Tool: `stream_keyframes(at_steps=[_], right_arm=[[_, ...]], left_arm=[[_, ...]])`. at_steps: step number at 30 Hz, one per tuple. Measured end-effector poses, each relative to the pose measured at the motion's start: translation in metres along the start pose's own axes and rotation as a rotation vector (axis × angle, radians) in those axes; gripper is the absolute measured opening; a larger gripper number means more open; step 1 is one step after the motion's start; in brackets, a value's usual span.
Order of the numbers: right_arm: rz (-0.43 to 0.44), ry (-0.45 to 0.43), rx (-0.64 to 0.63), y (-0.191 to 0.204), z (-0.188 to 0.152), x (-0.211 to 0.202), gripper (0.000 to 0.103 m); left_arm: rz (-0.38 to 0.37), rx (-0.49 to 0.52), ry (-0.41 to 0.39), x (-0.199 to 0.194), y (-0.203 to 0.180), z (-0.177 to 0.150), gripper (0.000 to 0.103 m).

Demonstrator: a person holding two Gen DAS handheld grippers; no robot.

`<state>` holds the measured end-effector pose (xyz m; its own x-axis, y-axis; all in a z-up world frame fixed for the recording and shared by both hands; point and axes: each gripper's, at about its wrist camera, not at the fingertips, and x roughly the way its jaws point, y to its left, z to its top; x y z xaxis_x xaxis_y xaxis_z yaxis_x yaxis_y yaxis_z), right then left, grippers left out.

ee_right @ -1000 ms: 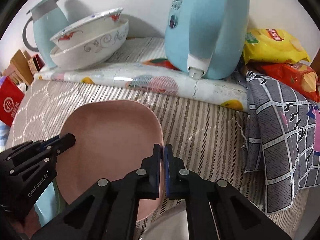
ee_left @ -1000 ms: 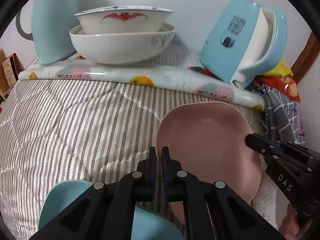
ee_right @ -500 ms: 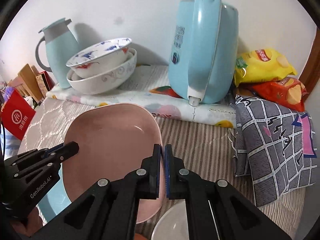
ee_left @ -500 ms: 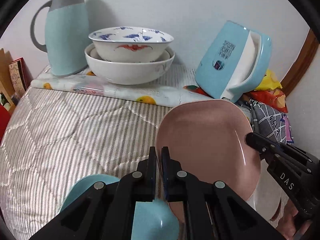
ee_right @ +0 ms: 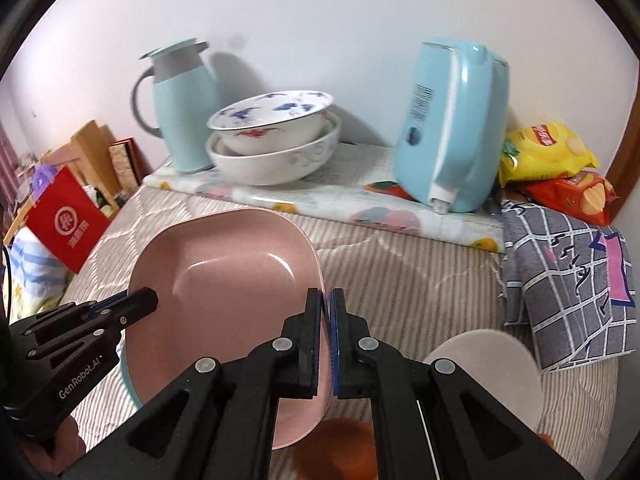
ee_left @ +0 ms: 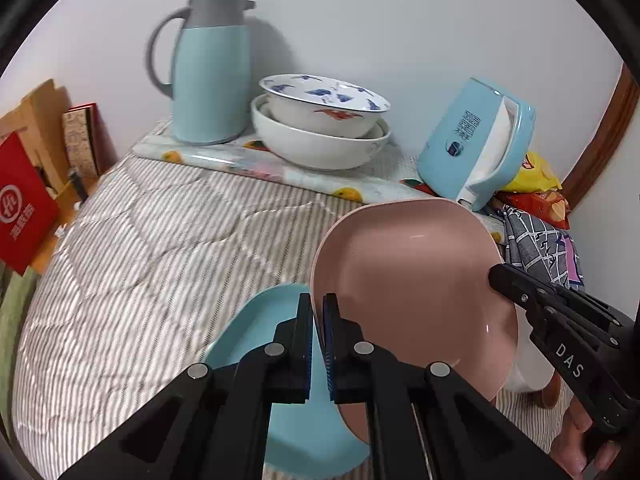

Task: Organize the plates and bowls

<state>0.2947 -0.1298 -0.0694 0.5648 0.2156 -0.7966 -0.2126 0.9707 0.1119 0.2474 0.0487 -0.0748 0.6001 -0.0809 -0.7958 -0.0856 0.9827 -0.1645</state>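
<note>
The left gripper [ee_left: 318, 312] is clamped on the left rim of the pink plate [ee_left: 412, 292]; the right gripper [ee_right: 327, 312] pinches the opposite rim, so the plate hangs between them at centre frame, clear of the striped cover [ee_left: 140, 264]. Below it at lower centre lies a blue plate [ee_left: 260, 328]. A white plate [ee_right: 492, 364] sits at lower right of the right wrist view. Two nested bowls [ee_left: 320, 128] stand at upper centre, between a jug [ee_left: 208, 76] and a tilted kettle [ee_left: 476, 144].
</note>
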Motion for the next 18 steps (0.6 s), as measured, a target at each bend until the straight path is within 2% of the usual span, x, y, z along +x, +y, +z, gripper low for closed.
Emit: stream_keyframes(at_steps=[9, 18], right_arm=[[0.025, -0.002, -0.034, 0.033, -0.016, -0.012, 0.005], [0.016, 0.012, -0.069, 0.049, -0.027, -0.006, 0.005]], left_arm=[[0.008, -0.048, -0.006, -0.018, 0.026, -0.022, 0.006], [-0.007, -0.087, 0.017, -0.008, 0.042, -0.036, 0.006]])
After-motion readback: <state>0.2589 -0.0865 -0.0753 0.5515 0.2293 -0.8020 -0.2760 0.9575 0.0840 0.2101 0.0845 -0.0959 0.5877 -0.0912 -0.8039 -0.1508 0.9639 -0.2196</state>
